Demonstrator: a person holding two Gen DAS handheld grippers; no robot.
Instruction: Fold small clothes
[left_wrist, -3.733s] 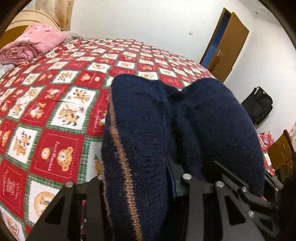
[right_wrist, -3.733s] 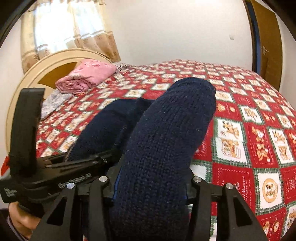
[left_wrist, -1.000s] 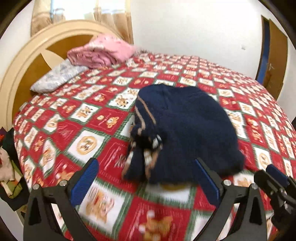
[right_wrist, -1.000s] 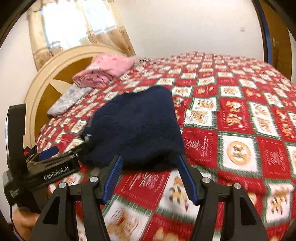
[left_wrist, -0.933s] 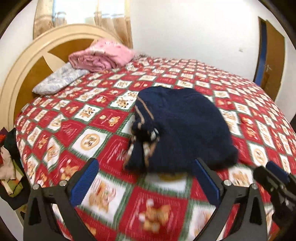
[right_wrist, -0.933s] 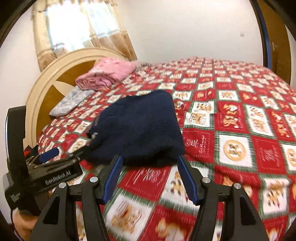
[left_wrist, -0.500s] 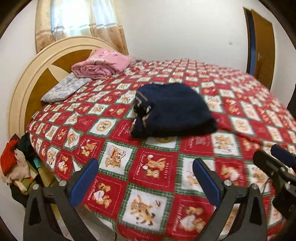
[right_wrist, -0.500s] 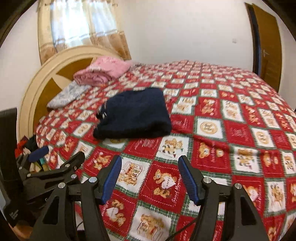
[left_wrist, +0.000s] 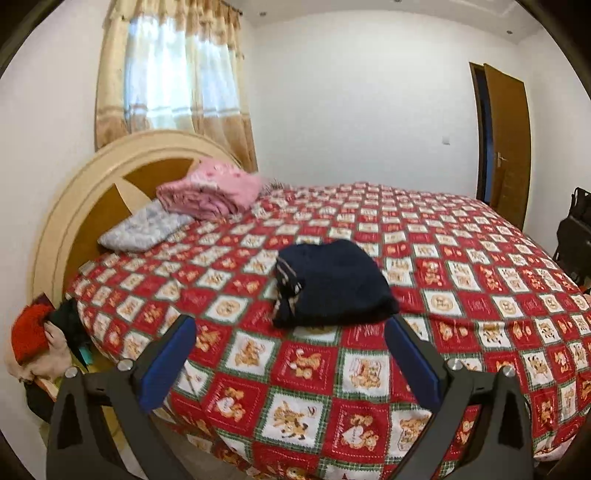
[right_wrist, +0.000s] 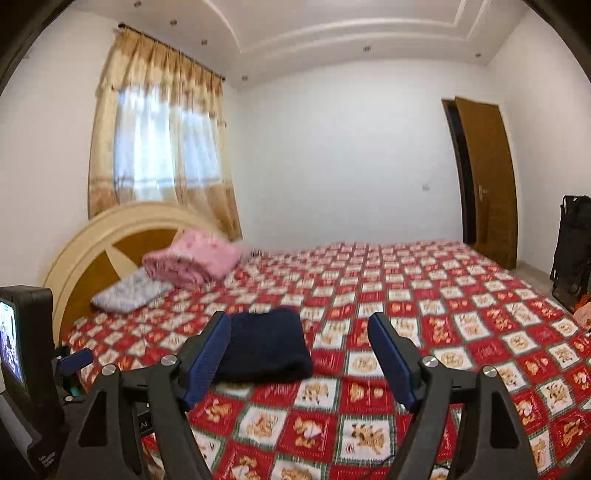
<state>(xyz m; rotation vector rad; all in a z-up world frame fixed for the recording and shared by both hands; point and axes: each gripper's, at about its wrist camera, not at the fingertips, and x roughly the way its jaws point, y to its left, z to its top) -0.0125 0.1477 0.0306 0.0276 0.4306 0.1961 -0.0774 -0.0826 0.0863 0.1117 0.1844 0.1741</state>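
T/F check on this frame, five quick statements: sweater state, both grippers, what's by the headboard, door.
1. The navy sweater lies folded on the red patterned bedspread. True.
2. The left gripper is clamped on the sweater. False: its jaws stand open and empty, short of the garment.
3. The right gripper holds nothing. True: its jaws have just been opening, with nothing between them.
4. The pink bundle sits on top of the sweater. False: it lies apart, by the headboard, partly on a grey pillow.
5. The brown door stands shut. False: it is open, with a dark gap beside it.
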